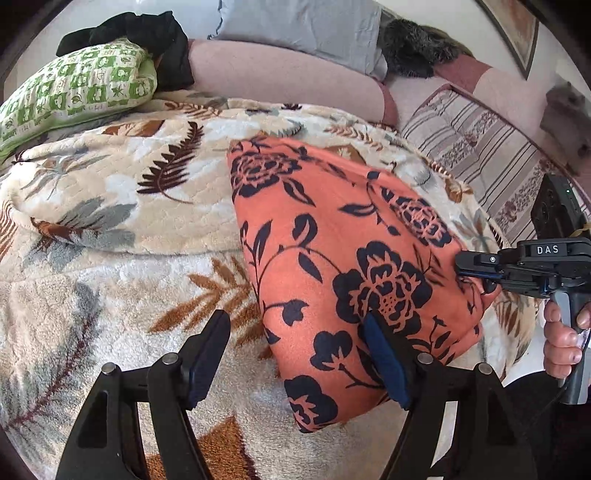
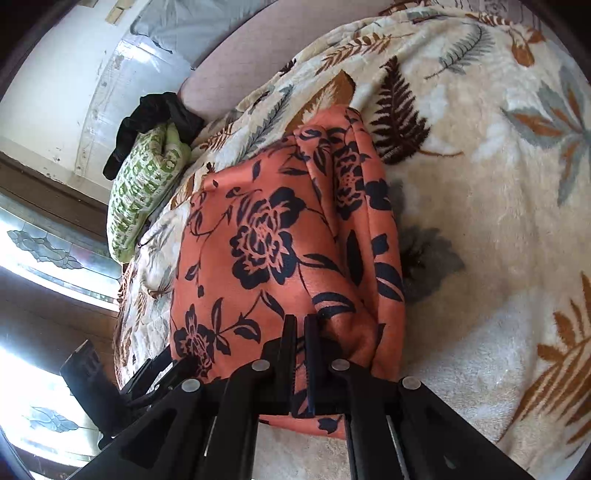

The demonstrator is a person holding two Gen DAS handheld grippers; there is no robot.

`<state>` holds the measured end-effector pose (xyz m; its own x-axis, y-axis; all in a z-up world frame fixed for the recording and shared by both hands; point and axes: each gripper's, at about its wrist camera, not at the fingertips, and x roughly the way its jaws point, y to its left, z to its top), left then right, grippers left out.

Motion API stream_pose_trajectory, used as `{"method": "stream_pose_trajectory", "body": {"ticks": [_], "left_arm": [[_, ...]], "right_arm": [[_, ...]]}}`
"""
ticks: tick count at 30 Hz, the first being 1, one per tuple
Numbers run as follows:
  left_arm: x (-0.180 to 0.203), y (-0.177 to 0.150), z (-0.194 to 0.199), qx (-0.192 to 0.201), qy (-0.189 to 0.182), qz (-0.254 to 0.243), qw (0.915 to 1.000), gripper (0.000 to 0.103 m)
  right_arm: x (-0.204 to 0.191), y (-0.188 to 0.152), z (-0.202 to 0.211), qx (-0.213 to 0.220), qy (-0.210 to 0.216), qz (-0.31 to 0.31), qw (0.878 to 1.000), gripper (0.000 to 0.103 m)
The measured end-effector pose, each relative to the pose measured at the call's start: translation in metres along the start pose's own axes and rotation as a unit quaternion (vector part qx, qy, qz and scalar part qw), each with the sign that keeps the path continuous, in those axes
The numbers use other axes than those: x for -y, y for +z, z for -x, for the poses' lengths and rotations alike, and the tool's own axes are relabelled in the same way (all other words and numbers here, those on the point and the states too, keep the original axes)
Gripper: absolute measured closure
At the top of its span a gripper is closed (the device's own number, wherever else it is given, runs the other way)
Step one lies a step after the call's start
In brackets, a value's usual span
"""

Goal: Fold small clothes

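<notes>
An orange cloth with a dark floral print (image 1: 332, 266) lies folded on the leaf-patterned blanket (image 1: 110, 221). My left gripper (image 1: 295, 354) is open, its right finger resting on the cloth's near edge, its left finger over the blanket. My right gripper (image 1: 469, 271) enters from the right and is shut on the cloth's right corner. In the right wrist view the right gripper (image 2: 301, 332) pinches the near edge of the orange cloth (image 2: 266, 236), which bunches up at the fingers.
A green patterned pillow (image 1: 74, 92) with a black garment (image 1: 155, 37) on it lies at the far left. A grey pillow (image 1: 303, 26) and a striped cover (image 1: 480, 147) lie behind. A window (image 2: 44, 251) is at the bed's side.
</notes>
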<state>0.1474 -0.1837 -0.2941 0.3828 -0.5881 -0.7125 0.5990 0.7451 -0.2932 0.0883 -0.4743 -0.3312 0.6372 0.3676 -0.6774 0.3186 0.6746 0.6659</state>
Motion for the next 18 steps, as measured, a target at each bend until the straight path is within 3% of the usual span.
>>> {"method": "stream_pose_trajectory", "body": {"ticks": [3,6,8,10,11,13,15,18], "left_arm": [[-0.002,0.01,0.01,0.027,-0.016,0.015,0.9994,0.027],[-0.002,0.013,0.003,0.02,0.01,0.003,0.9998,0.027],[-0.001,0.008,-0.009,-0.01,0.043,-0.01,0.999,0.026],[-0.004,0.001,-0.016,-0.023,0.042,-0.017,0.9987,0.022],[-0.006,0.0,-0.015,-0.021,0.041,-0.013,0.9988,0.021],[-0.008,-0.001,-0.014,-0.019,0.041,-0.016,0.9988,0.019],[-0.006,-0.003,-0.014,-0.015,0.046,-0.025,0.9985,0.019],[-0.006,-0.003,-0.015,-0.019,0.038,-0.021,0.9989,0.018]], "right_arm": [[-0.031,0.019,0.009,0.03,0.02,0.019,0.999,0.093],[-0.059,0.047,-0.006,0.039,-0.032,0.045,0.998,0.093],[-0.066,0.071,-0.032,0.03,-0.072,0.039,0.996,0.093],[-0.055,0.092,-0.07,-0.001,-0.122,0.029,0.992,0.096],[-0.041,0.1,-0.091,-0.026,-0.126,0.009,0.992,0.096],[-0.029,0.114,-0.102,-0.029,-0.093,-0.017,0.995,0.097],[-0.038,0.126,-0.097,-0.029,-0.098,-0.023,0.994,0.094],[-0.07,0.132,-0.09,-0.012,-0.054,0.023,0.998,0.093]]}}
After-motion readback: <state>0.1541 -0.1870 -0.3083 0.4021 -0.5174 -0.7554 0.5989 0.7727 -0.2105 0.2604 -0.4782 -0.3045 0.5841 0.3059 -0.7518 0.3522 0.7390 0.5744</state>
